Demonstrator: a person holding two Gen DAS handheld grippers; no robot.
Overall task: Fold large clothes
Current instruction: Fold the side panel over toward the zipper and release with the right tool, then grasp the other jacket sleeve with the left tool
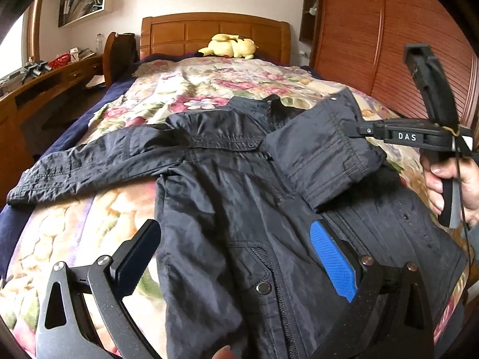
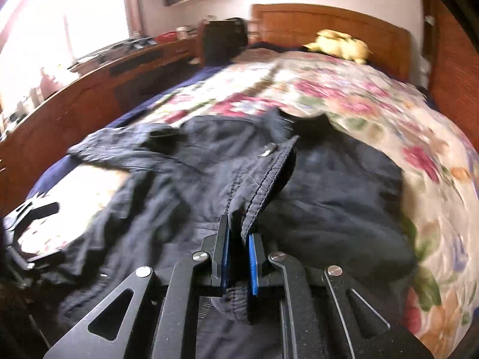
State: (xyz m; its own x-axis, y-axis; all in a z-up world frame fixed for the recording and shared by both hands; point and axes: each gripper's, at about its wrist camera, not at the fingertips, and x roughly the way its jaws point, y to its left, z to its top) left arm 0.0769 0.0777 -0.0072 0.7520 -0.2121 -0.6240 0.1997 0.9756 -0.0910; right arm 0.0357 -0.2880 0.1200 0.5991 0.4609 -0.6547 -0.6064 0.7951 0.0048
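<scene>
A black jacket (image 1: 224,194) lies front up on the floral bedspread (image 1: 194,89), collar toward the headboard. One sleeve (image 1: 89,164) stretches out flat to the left. The other sleeve (image 1: 320,149) is lifted and bent over the chest. My right gripper (image 2: 238,230) is shut on this sleeve's cuff (image 2: 260,179), with cloth bunched between the blue pads. In the left wrist view it (image 1: 354,128) reaches in from the right, held by a hand (image 1: 449,185). My left gripper (image 1: 236,254) stands wide open just above the jacket's lower front, holding nothing.
A yellow plush toy (image 1: 230,46) lies by the wooden headboard (image 1: 215,33). A cluttered wooden desk (image 1: 45,80) runs along the bed's left side, and a wooden wardrobe (image 1: 374,45) stands at the right. The right wrist view is blurred.
</scene>
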